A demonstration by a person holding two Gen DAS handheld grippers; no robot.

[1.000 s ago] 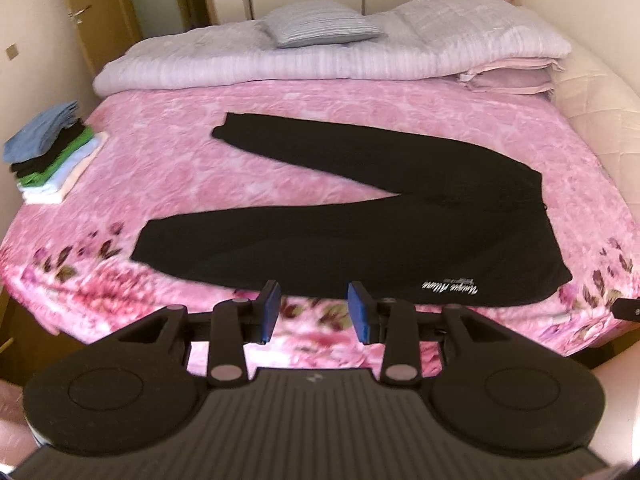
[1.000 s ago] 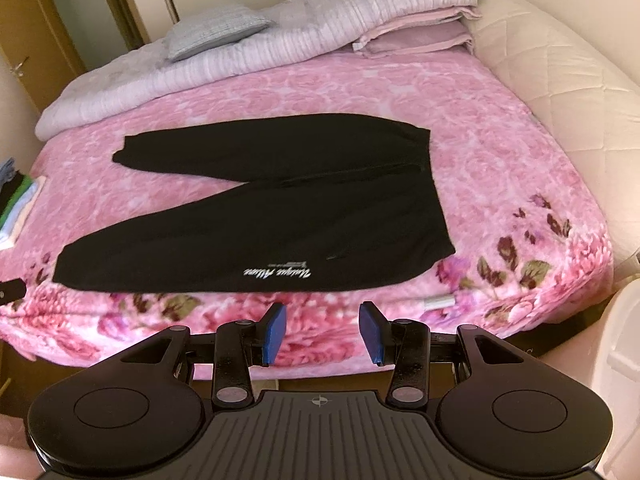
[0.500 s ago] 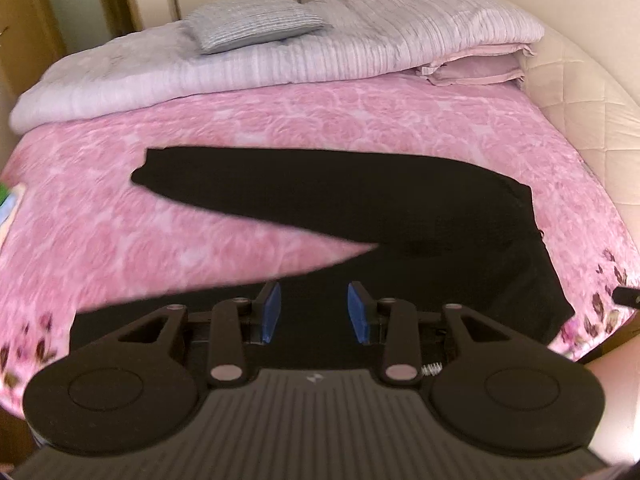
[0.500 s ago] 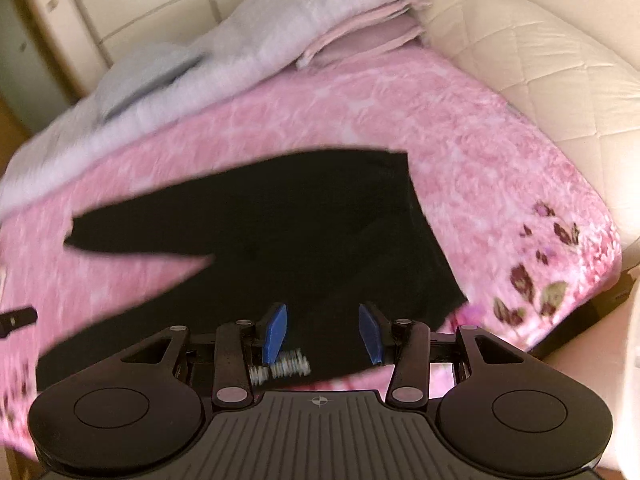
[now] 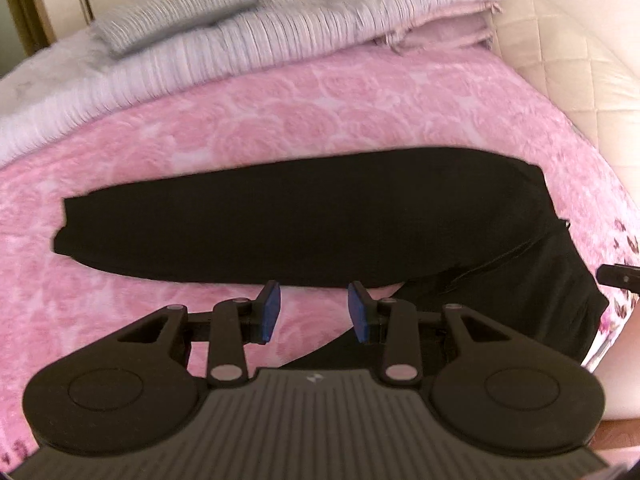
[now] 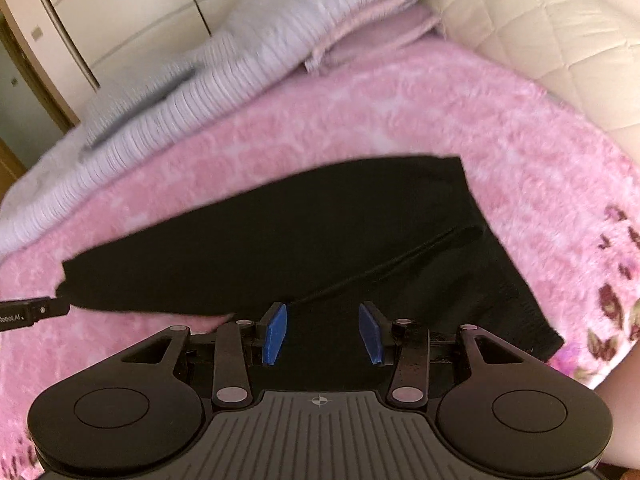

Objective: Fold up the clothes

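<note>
Black trousers [image 5: 304, 216] lie flat on the pink bedspread [image 5: 280, 116], legs to the left, waist to the right. My left gripper [image 5: 314, 310] is open and empty, above the gap between the two legs near the crotch. My right gripper [image 6: 324, 334] is open and empty, above the near leg close to the waistband; the trousers [image 6: 280, 240] fill the middle of the right wrist view. The near leg is mostly hidden under both grippers. The tip of the right gripper [image 5: 618, 276] shows at the right edge of the left wrist view.
A folded white-lilac quilt [image 5: 240, 44] and a grey pillow [image 5: 176, 24] lie at the head of the bed. A cream quilted bed surround [image 6: 540, 40] runs along the right side. Wardrobe doors [image 6: 120, 12] stand behind.
Both grippers have moved forward and down over the bed, closer to the trousers. The near leg and the stack of clothes at the left have dropped out of view. The jaws stay open.
</note>
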